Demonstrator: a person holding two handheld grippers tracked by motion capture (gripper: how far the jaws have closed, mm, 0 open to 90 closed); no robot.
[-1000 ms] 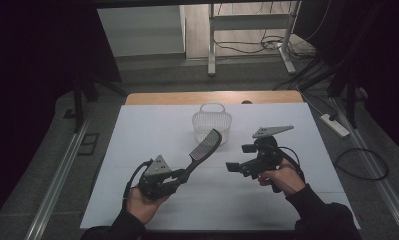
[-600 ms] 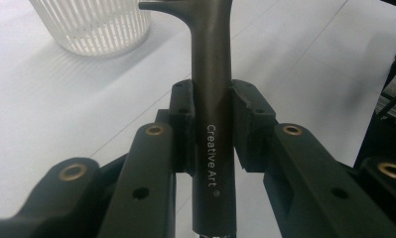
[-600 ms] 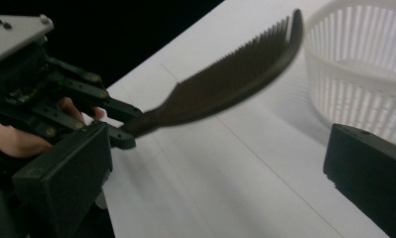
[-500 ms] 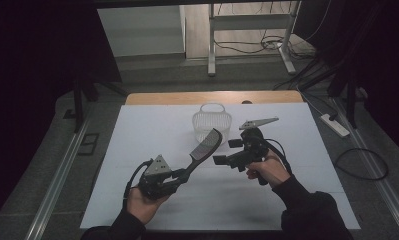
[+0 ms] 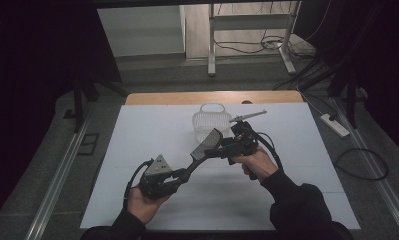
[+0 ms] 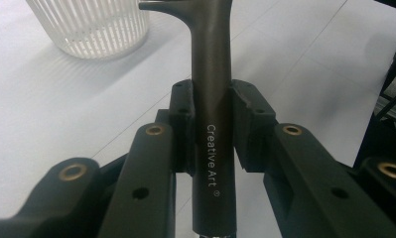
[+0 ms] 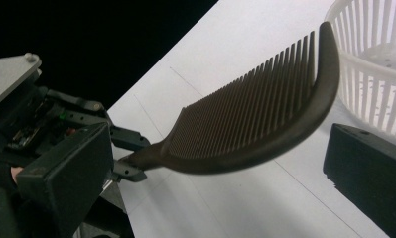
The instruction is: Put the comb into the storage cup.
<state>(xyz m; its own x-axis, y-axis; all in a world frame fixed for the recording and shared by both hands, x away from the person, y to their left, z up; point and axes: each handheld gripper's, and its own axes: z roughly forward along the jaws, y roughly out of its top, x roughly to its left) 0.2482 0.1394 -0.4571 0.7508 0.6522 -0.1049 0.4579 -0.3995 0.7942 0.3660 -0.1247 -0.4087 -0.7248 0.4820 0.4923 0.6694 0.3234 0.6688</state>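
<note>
While the left gripper clamps the dark brown plastic comb by its handle over the middle of the white table, the right gripper reaches its head, near the white ribbed plastic basket.

From the left gripper view, both jaws squeeze the comb handle.

From the right gripper view, the jaws stand apart around the comb's teeth.

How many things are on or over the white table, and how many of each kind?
Combs: 1, the dark comb
Baskets: 1, the white basket
Tools: 2, the left tool and the right tool
Total: 4
</note>
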